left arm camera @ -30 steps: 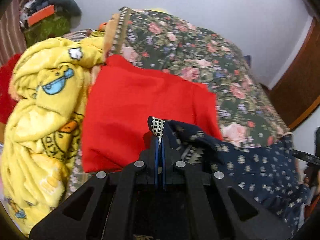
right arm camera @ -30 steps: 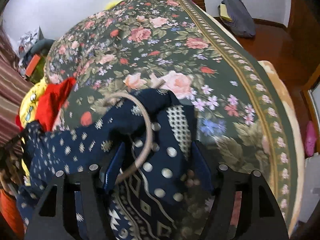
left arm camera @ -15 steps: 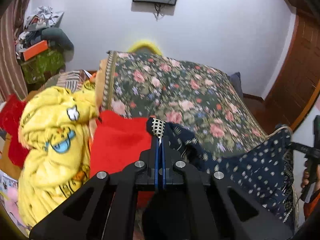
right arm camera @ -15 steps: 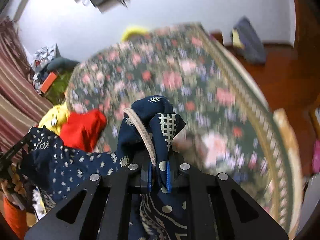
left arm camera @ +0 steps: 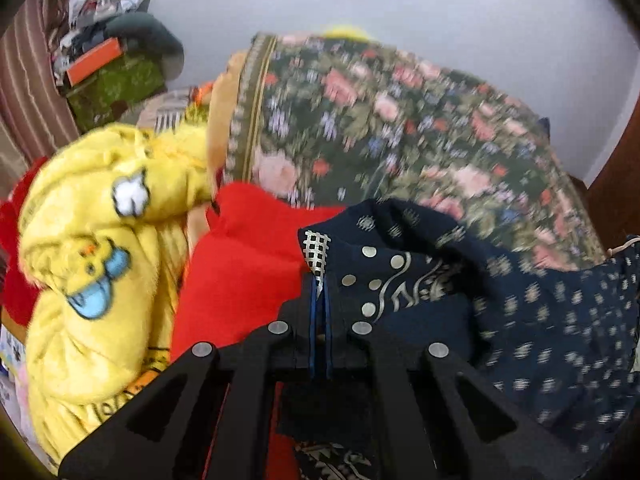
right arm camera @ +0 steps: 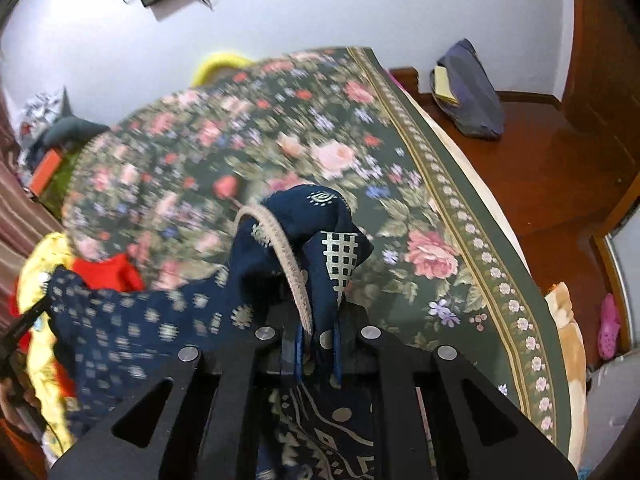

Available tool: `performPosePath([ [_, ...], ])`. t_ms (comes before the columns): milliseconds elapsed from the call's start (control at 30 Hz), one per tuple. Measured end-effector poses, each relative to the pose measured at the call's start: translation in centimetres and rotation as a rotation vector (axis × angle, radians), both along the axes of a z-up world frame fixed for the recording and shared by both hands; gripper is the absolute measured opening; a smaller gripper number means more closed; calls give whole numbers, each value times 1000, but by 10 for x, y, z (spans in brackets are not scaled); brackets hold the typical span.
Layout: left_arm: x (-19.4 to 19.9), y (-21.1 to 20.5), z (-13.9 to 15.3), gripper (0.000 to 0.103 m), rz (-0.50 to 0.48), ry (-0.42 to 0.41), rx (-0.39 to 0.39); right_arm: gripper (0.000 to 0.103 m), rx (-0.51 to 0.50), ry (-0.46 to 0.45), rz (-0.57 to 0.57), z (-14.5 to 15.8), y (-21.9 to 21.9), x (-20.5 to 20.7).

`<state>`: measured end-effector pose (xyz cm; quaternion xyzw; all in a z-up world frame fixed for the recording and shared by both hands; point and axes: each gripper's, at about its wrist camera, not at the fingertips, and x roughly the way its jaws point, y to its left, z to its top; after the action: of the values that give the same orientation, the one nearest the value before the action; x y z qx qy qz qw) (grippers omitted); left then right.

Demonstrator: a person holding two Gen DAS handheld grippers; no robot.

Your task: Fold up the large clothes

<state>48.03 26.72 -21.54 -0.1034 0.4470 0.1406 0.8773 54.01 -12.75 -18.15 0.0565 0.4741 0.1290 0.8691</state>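
Far left in the left wrist view, a striped curtain (left arm camera: 28,80) hangs beside a heap of clutter with an orange box (left arm camera: 93,61) on a green bundle. Below it a yellow cartoon-print blanket (left arm camera: 92,256) lies bunched at the bed's edge, touching a red garment (left arm camera: 244,256) just to its right. The left tongs (left arm camera: 319,292) are pinched fully together on a corner of the navy patterned garment (left arm camera: 540,312), a white grid patch sticking up above the blue pads. From there the navy cloth stretches off to the right, over the red garment's edge and in front of the floral bedspread (left arm camera: 400,128), which covers the bed behind and shows blurred.

In the right wrist view, the far end of that same navy garment (right arm camera: 132,324) runs to the left edge, where part of a hand (right arm camera: 16,396) on the other tool shows. The right tongs (right arm camera: 318,344) are nearly closed on a thick bunch of the cloth with a beige braided neckline trim (right arm camera: 288,264) looping up between the pads. The bedspread (right arm camera: 400,184) fills the middle, its bordered edge falling toward a wooden floor (right arm camera: 552,184). A dark bag (right arm camera: 472,92) sits against the wall and a pink shoe (right arm camera: 608,324) lies at far right
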Motion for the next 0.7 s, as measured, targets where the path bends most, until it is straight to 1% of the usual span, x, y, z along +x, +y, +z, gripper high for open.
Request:
performPosePath([
  [133,-2,7,-24,3,0,64,-38,17,-42,15,5,-8,-7,-7],
  [233,-13,9,-29,3,-8,87,-54,18,-85,22,39,-2,-7,-19],
  [267,-19,9,-27,3,-6,89,-53,21,-101,25,55,2,-7,-25],
  [367,-33,8,-19,4,-12,87,-56,23,-124,22,95,16,-6,-46],
  [467,-50,2,-6,4,-32,87,-53,24,-107,25,131,26,-4,-66],
  [600,-77,-16,20,5,-87,69,-24,25,-139,-17,174,52,2,-104],
  [633,-82,-19,25,5,-99,63,-20,30,-149,-30,184,59,3,-114],
  [667,-89,-24,32,6,-115,57,-13,37,-157,-41,191,63,5,-121],
  [700,-97,-29,40,6,-131,47,-3,41,-168,-58,198,69,6,-129],
])
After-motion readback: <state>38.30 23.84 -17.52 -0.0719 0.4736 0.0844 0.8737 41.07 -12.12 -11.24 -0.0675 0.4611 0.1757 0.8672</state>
